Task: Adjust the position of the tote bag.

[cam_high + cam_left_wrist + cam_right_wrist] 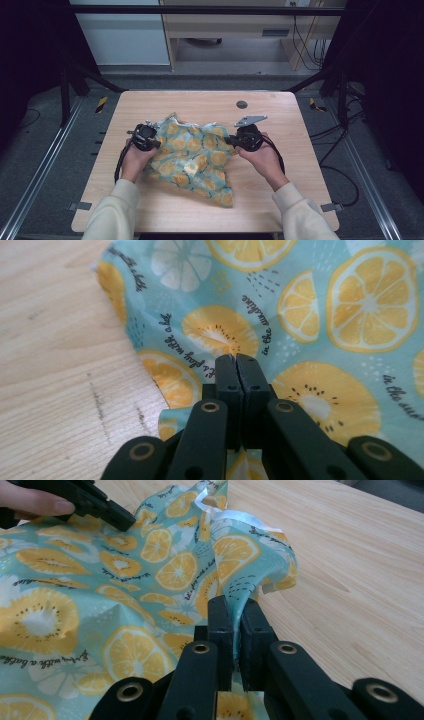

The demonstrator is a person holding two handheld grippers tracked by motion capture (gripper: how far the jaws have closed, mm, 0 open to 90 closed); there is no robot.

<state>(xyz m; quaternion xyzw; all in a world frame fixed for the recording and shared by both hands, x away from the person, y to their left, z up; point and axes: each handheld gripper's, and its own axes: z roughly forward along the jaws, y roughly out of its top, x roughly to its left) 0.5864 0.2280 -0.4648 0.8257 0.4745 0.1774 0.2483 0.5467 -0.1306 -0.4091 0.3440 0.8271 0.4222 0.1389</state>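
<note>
A crumpled cloth (pixel 192 157) — teal, printed with lemon slices and script lettering — lies on the middle of the wooden table (pixel 280 107), between the person's two hands. The left claw (pixel 150 139) sits at the cloth's left edge; in the left gripper view its jaws are pressed together over the fabric (pixel 300 315), with a fold pinched between them. The right claw (pixel 231 140) is at the cloth's right edge — in the right gripper view its jaws are clamped on a raised ridge of the cloth (pixel 150 580). The left claw (pixel 117 516) also appears there, resting on the fabric's far side.
</note>
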